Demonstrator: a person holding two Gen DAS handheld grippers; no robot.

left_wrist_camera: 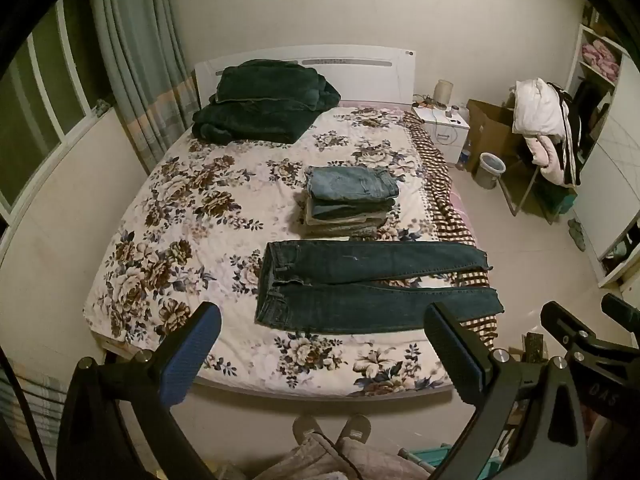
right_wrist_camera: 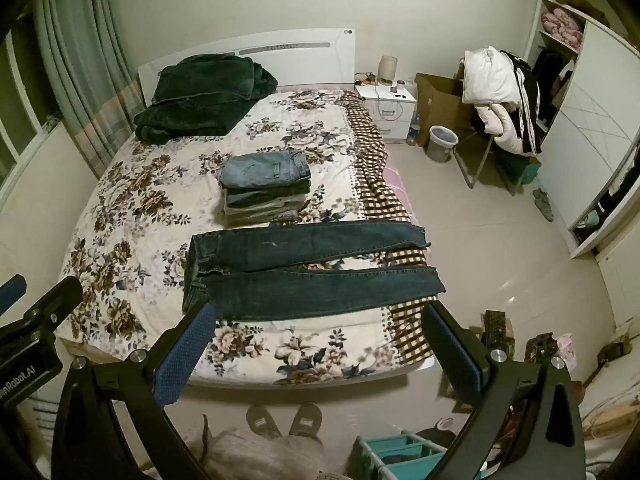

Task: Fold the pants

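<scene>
One pair of dark jeans (left_wrist_camera: 372,286) lies flat on the bed (left_wrist_camera: 160,216), just ahead of both tongs. Beyond it sits one stack of folded pants (left_wrist_camera: 350,202), then a green blanket (left_wrist_camera: 260,104). The left tongs (left_wrist_camera: 320,354) and right tongs (right_wrist_camera: 316,354) are spread wide, holding nothing.

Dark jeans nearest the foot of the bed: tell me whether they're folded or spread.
Spread. The dark jeans lie flat, both legs stretched apart toward the bed's right edge, unlike the folded stack behind.
</scene>
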